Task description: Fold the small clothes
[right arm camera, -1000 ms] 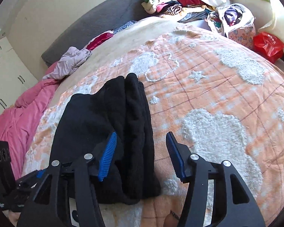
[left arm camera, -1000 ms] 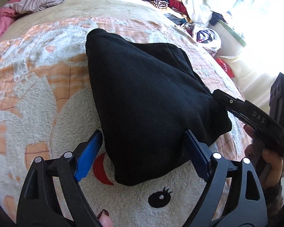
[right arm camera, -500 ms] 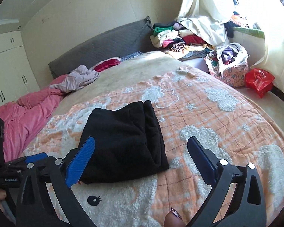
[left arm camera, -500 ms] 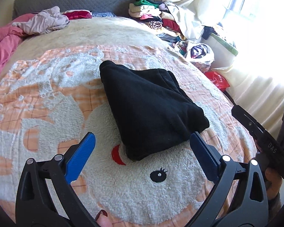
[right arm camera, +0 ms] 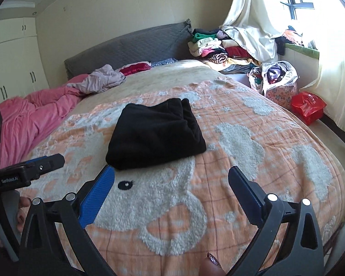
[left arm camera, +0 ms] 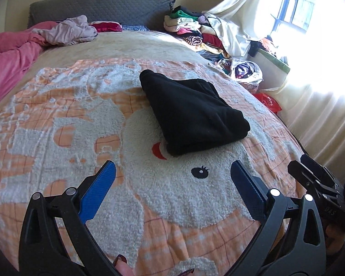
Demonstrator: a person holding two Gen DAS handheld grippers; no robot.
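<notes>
So, folded black fleece garment (left arm camera: 193, 112) lying at 12 o'clock on the orange-and-white fluffy blanket (left arm camera: 57, 124); left gripper (left arm camera: 172, 172) and right gripper (right arm camera: 171, 177) both gaping wide, holding nothing.

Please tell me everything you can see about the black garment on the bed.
The black garment is a small fleece-like piece, folded into a thick, compact, roughly trapezoid bundle with stacked layers showing along one edge. It lies flat on the orange and white blanket, partly over the fluffy animal figure. Nothing else touches it; both grippers are apart from it.
</notes>
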